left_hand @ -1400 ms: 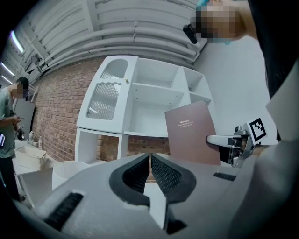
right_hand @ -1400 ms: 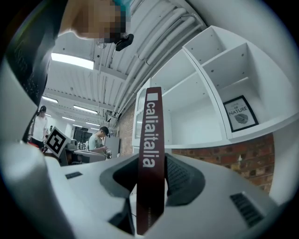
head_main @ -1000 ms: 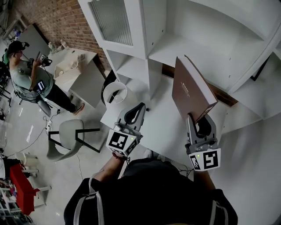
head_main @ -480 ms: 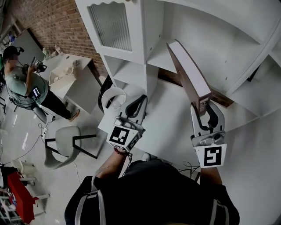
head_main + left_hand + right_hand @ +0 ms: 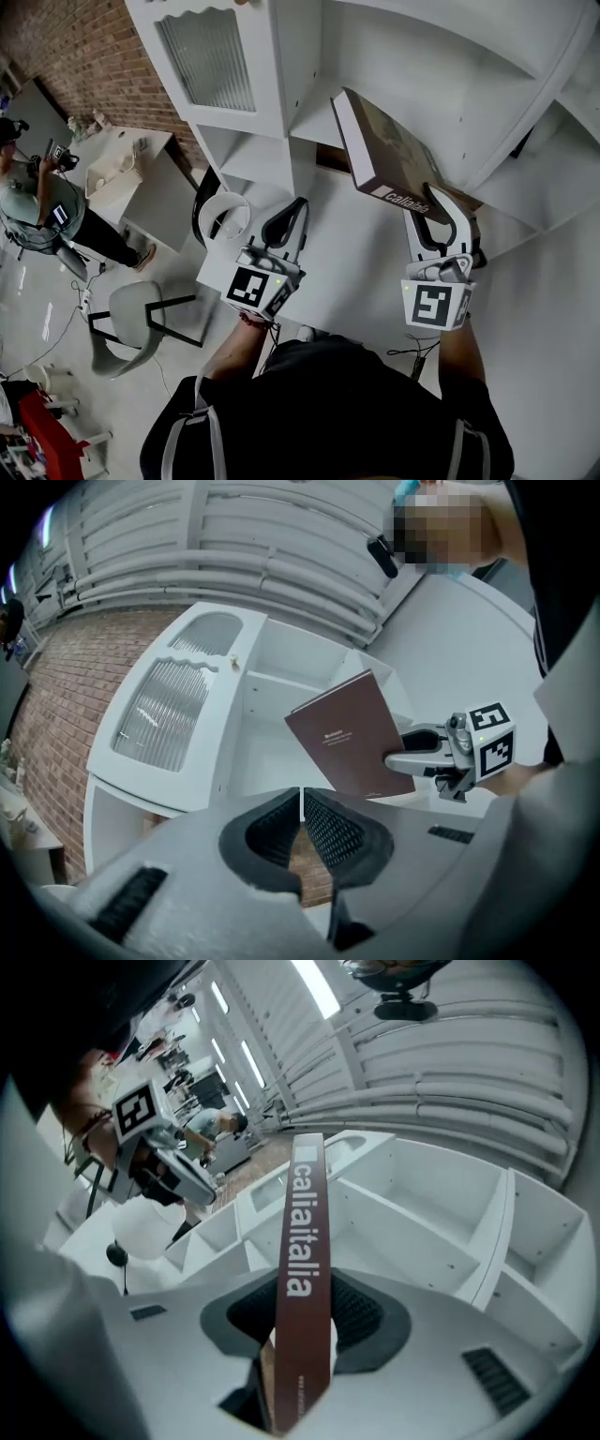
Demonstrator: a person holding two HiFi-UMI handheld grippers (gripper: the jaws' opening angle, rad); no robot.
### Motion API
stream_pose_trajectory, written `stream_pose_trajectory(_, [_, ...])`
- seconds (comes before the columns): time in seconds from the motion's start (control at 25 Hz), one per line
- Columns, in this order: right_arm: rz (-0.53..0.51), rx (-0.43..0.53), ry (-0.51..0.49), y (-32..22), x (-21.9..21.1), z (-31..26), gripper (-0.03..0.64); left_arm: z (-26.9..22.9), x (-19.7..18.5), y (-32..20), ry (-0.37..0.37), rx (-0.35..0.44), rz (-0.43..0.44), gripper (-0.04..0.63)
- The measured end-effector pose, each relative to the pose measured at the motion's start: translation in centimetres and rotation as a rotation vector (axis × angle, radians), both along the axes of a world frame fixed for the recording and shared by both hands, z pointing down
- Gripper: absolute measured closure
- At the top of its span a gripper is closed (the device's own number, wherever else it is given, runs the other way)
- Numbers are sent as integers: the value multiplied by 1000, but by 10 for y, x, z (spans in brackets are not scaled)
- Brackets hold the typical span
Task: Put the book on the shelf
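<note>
A brown book (image 5: pixel 382 150) with white spine lettering is held in the air, tilted, in front of the white shelf unit (image 5: pixel 441 84). My right gripper (image 5: pixel 438 217) is shut on the book's lower corner. In the right gripper view the spine (image 5: pixel 304 1241) runs up between the pads, with open shelf compartments (image 5: pixel 412 1232) behind it. The left gripper view shows the book's brown cover (image 5: pixel 349 733) and the right gripper (image 5: pixel 424 754) clamped on its edge. My left gripper (image 5: pixel 284 228) hangs shut and holds nothing, left of the book; its pads (image 5: pixel 323 829) meet.
A white cabinet with a ribbed glass door (image 5: pixel 208 58) stands left of the shelves. A round white lamp (image 5: pixel 223 216) sits below it on the white desk (image 5: pixel 347 272). Farther left are a white table (image 5: pixel 131 178), a chair (image 5: pixel 141 314) and a person (image 5: pixel 37 202).
The right gripper has turned the book from upright, cover showing, to tilted with its spine toward me, and moved it up and left toward the shelves. The left gripper stays shut.
</note>
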State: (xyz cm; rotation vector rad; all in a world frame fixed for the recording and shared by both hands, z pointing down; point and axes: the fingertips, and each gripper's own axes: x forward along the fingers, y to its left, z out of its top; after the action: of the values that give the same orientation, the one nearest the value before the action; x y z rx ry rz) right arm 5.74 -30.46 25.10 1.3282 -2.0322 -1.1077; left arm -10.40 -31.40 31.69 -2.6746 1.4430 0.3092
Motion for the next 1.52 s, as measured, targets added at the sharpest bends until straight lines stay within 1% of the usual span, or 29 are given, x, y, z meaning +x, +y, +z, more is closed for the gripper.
stream_pose_trajectory(0.08, [32,2,56,-8,5,5,466,2,4,1,-8,-3,7,566])
stream_pose_trajectory(0.2, [54,6,82,-15,9,10,466,-2,9,2,15,4,22,566])
stream_pose_trajectory(0.32, [87,17,124,-24,14,18,466,6,7,2,-8,9,22,566])
stream_pose_trajectory(0.44, [123,17,174,-38,19,28,466,13,5,1,-7,-36,6,566])
stream_pose_trajectory(0.6, [167,14,242,-52,25,44,466,15,10,2,7,-22,14,567])
stream_pose_trajectory(0.68, [183,13,269,-57,27,47,466,22,12,1,-7,-29,23,566])
stream_pose_trajectory(0.8, [189,13,307,-65,24,52,466,27,13,1,-36,-16,28,566])
stream_pose_trajectory(0.88, [189,18,318,-69,22,53,466,30,13,1,-46,-19,28,566])
stream_pose_trajectory(1.08, [193,19,349,-83,20,59,466,30,11,-3,-16,-50,5,566])
stream_pose_trajectory(1.24, [191,-20,371,-96,20,68,466,35,13,-5,-19,-62,8,566])
stream_pose_trajectory(1.44, [180,-70,356,-117,20,74,465,34,15,-9,-31,-46,18,566])
stream_pose_trajectory(1.52, [165,-95,348,-122,21,78,462,35,16,-10,-20,-56,14,566])
